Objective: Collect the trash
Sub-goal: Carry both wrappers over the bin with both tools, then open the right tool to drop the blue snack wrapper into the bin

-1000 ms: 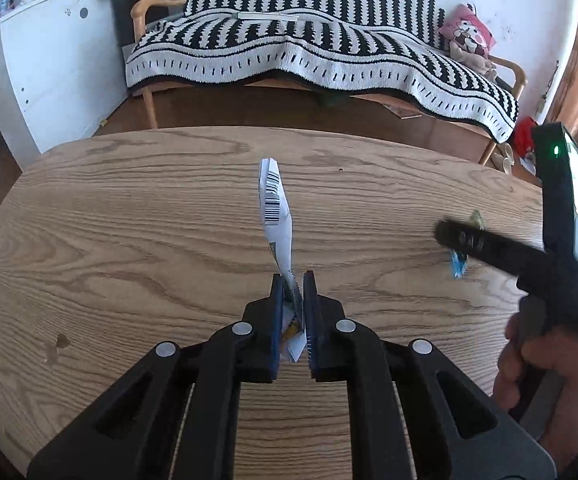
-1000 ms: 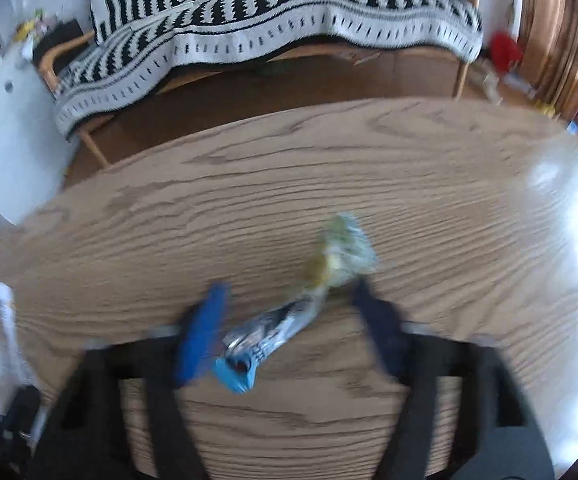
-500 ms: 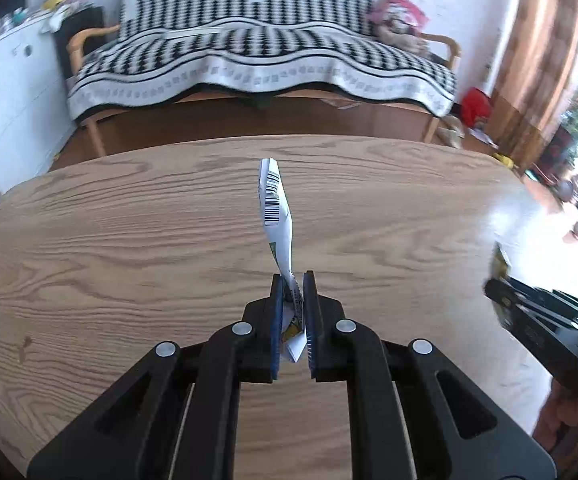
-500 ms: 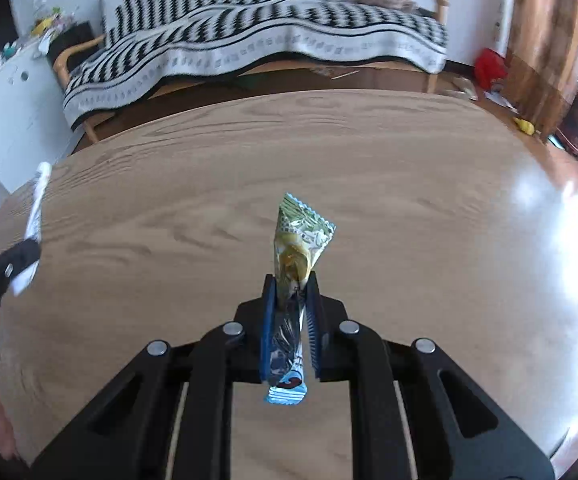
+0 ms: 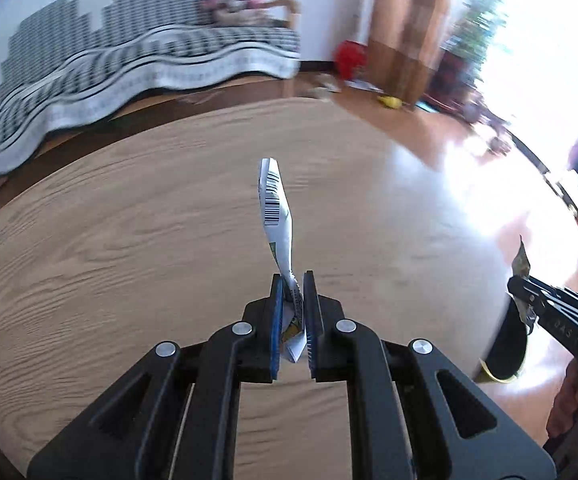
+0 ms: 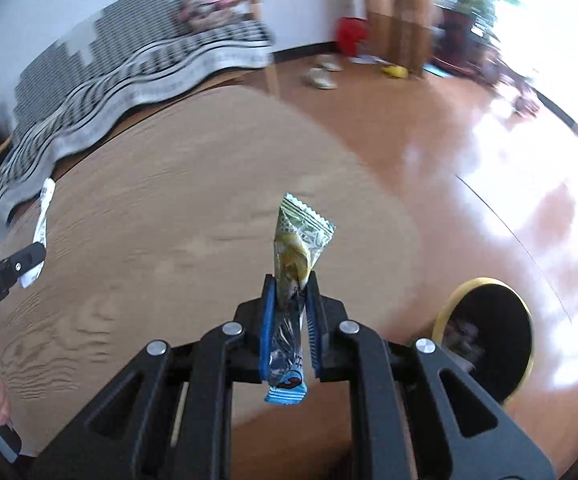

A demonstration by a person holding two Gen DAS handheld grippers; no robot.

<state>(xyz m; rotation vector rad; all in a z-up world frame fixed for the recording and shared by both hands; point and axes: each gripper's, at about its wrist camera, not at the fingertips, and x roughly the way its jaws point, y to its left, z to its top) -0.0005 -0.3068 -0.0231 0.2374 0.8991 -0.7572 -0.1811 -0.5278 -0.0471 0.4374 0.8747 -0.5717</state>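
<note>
My left gripper (image 5: 291,280) is shut on a white wrapper with a barcode (image 5: 276,216) that stands up above the wooden table (image 5: 129,240). My right gripper (image 6: 292,282) is shut on a green, yellow and blue snack wrapper (image 6: 299,240), held above the table's right edge. A black bin with a yellow rim (image 6: 489,340) stands on the floor to the lower right of the right gripper. The right gripper (image 5: 523,284) also shows at the right of the left wrist view, over the bin (image 5: 505,356). The left gripper (image 6: 29,258) shows at the left of the right wrist view.
A sofa with a black and white striped blanket (image 5: 109,64) stands behind the table. The wooden floor (image 6: 449,160) stretches to the right, with a red object (image 6: 349,34) and small items near a wooden pillar (image 5: 405,28).
Both grippers have swung to the right with their wrappers still held. The right gripper closed on the snack wrapper a second ago, lifted it, and now is near the bin.
</note>
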